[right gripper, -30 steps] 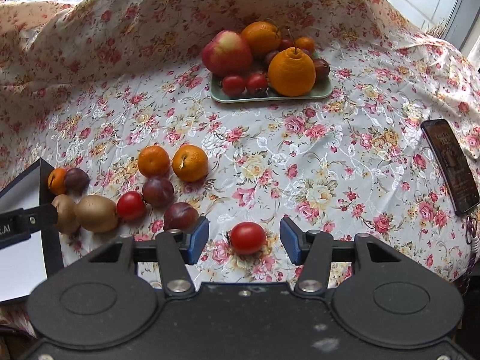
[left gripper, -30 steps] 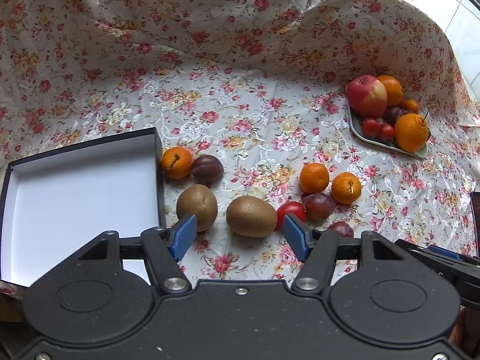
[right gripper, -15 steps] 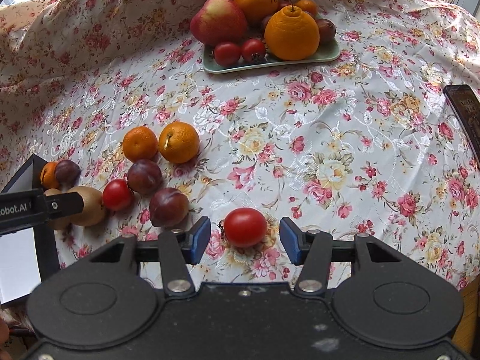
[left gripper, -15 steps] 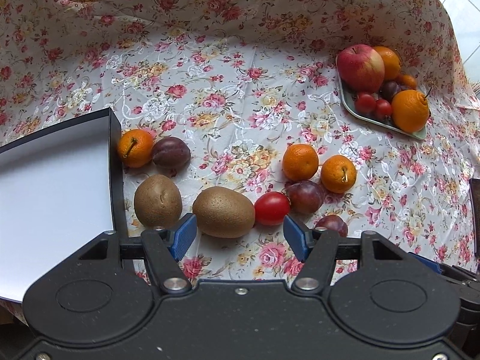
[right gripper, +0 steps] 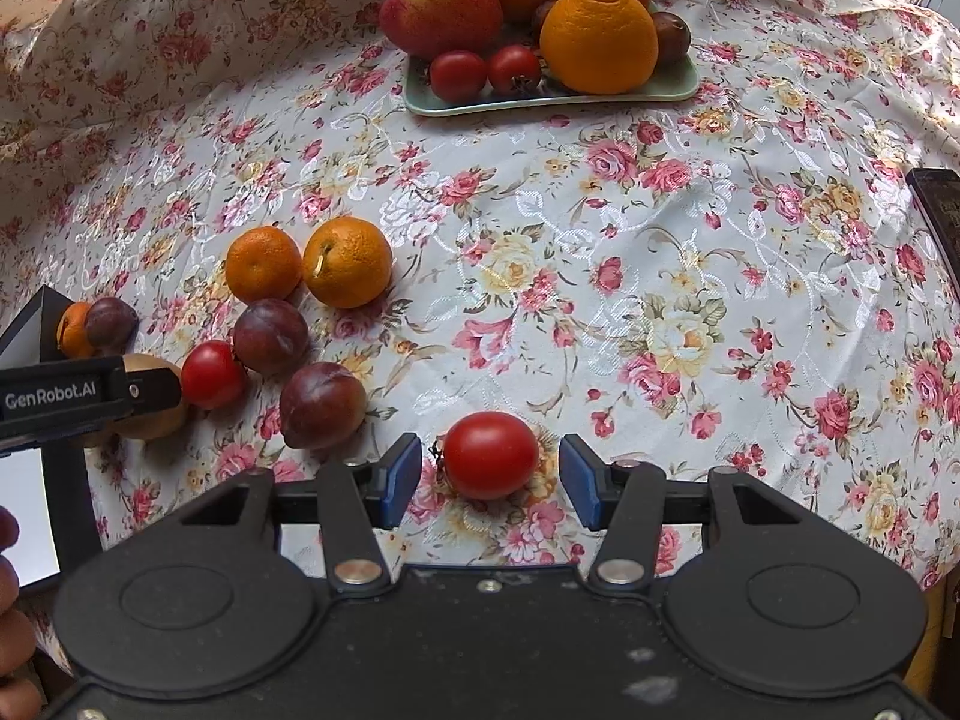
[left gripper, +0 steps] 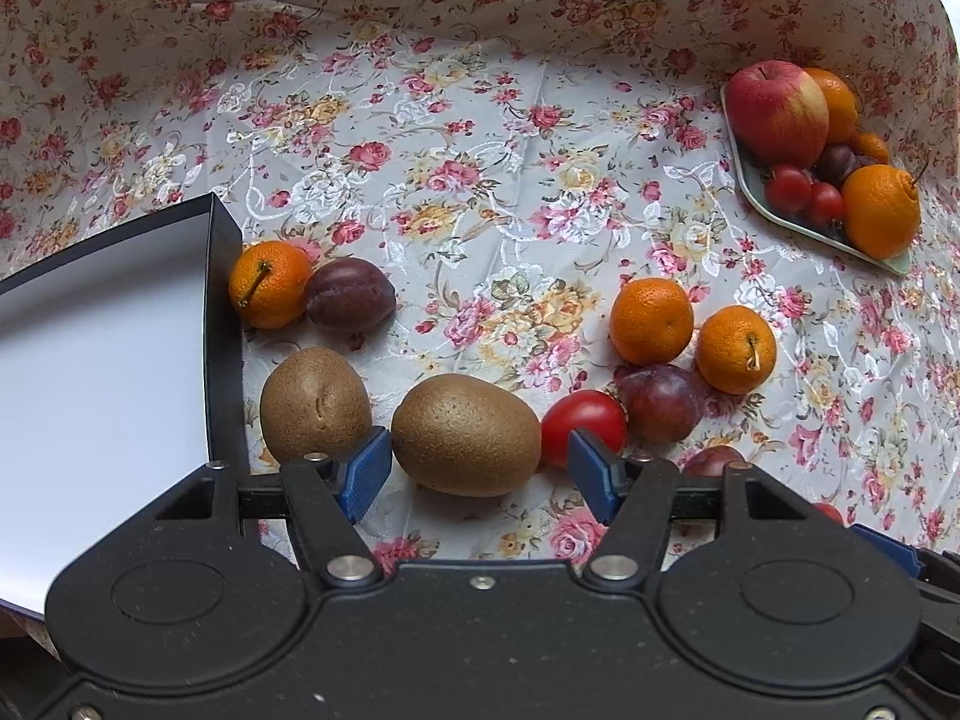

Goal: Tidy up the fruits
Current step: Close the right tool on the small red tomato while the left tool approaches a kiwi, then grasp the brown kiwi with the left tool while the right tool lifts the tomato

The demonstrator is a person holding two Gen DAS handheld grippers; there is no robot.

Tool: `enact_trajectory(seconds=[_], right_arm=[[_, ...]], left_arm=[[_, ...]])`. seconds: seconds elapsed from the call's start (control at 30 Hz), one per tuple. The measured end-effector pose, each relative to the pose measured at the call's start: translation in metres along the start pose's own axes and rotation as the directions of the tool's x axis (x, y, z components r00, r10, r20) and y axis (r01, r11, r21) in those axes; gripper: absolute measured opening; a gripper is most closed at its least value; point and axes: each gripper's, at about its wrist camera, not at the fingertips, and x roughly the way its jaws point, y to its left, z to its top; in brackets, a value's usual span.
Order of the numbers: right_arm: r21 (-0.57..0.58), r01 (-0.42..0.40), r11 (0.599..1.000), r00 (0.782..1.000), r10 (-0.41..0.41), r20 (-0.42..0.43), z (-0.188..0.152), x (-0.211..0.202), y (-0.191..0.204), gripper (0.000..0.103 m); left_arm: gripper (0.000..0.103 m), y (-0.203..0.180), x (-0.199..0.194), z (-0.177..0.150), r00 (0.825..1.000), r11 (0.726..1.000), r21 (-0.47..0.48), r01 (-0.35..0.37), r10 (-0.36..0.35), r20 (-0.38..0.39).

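My left gripper point(left gripper: 477, 477) is open, its blue pads on either side of a brown kiwi point(left gripper: 467, 435) lying on the floral cloth, not touching it. A second kiwi point(left gripper: 315, 405) lies to its left beside the black box with a white inside point(left gripper: 225, 324). My right gripper point(right gripper: 489, 483) is open around a red tomato point(right gripper: 491, 454), with gaps on both sides. Loose fruit lies between: another tomato point(left gripper: 583, 425), plums point(left gripper: 660, 402) point(right gripper: 321, 405), tangerines point(left gripper: 651, 320) point(left gripper: 735, 348). By the box sit a tangerine point(left gripper: 270, 282) and a plum point(left gripper: 350, 294).
A pale green tray point(right gripper: 552, 97) at the back holds an apple point(right gripper: 441, 6), oranges, tomatoes and a plum. A dark phone point(right gripper: 939, 210) lies at the right edge of the cloth. Fingers of a hand point(right gripper: 9, 630) show at lower left in the right wrist view.
Both grippers have moved forward and down toward the cloth. The left one now brackets the kiwi more closely; the right one has closed in on the tomato. Neither has shut.
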Motion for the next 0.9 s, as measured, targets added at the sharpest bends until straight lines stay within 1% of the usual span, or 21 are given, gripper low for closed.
enact_trajectory(seconds=[0.07,0.23,0.33,0.4,0.6,0.73,0.9], right_arm=[[-0.01,0.006,1.0,1.0,-0.006,-0.003,-0.001,0.003,0.002,0.054],[-0.019,-0.005,1.0,1.0,0.005,-0.012,-0.003,0.009,0.002,0.042],[-0.016,-0.01,1.0,1.0,0.01,-0.01,-0.003,0.008,0.001,0.041],[-0.009,-0.017,1.0,1.0,0.017,-0.008,-0.003,0.007,0.0,0.041],[0.014,-0.027,1.0,1.0,0.027,0.003,0.0,-0.001,-0.003,0.041],[0.037,-0.05,0.998,0.999,0.05,0.022,0.005,-0.011,-0.004,0.041],[0.055,-0.056,0.997,0.997,0.053,0.057,0.013,-0.024,-0.004,0.041]], left_arm=[[0.066,-0.002,0.004,0.001,1.0,1.0,0.002,-0.01,0.01,-0.009],[0.067,0.004,0.006,0.004,1.0,0.999,-0.031,0.007,-0.007,-0.001],[0.065,0.013,0.009,0.006,0.999,0.994,-0.107,0.034,-0.035,-0.011],[0.061,0.017,0.009,0.006,0.999,0.99,-0.136,0.032,-0.034,-0.01],[0.06,0.02,0.008,0.005,0.998,0.987,-0.147,0.058,-0.062,-0.021],[0.06,0.018,0.002,0.003,0.995,0.984,-0.158,0.086,-0.091,-0.027],[0.06,0.013,-0.015,0.003,0.992,0.984,-0.129,0.124,-0.124,0.007]])
